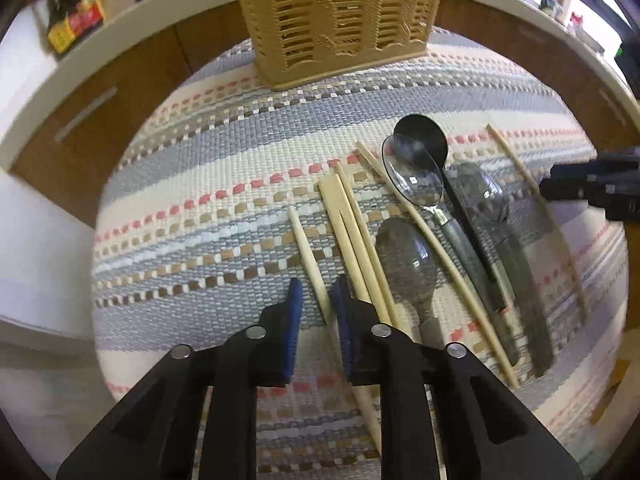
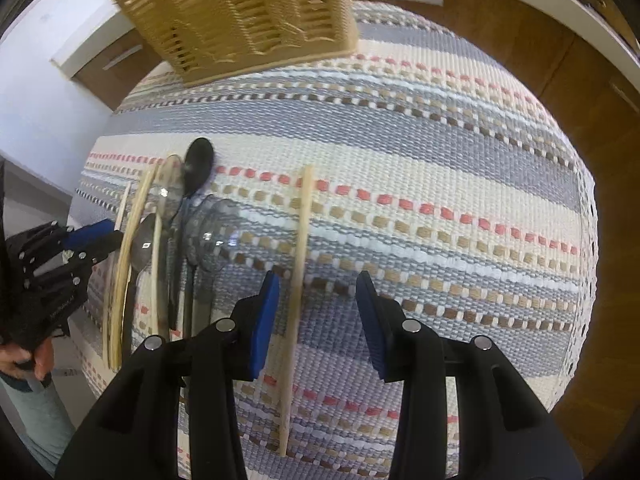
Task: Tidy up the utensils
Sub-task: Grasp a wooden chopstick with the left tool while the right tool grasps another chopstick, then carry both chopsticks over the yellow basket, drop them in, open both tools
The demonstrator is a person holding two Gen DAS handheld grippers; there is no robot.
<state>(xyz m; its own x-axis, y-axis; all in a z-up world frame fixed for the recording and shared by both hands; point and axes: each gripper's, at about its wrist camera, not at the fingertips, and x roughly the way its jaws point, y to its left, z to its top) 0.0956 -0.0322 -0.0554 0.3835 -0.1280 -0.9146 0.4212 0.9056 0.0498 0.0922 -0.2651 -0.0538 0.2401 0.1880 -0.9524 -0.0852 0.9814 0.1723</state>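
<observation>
A tan woven utensil basket (image 1: 336,20) stands at the far end of the striped mat (image 1: 224,152); it also shows in the right wrist view (image 2: 248,20). Several wooden chopsticks and spoons lie on the mat. My left gripper (image 1: 316,300) is open, low over the mat, its blue pads on either side of a single chopstick (image 1: 306,254). A joined chopstick pair (image 1: 352,240) and a grey spoon (image 1: 408,264) lie just to its right. My right gripper (image 2: 318,292) is open, straddling a lone chopstick (image 2: 298,280).
A black spoon (image 1: 424,136), a shiny metal spoon (image 1: 412,178) and another grey spoon (image 1: 480,192) overlap at the right. The spoon cluster (image 2: 192,216) lies left of my right gripper. Wooden cabinets (image 1: 100,112) with a white counter edge ring the table.
</observation>
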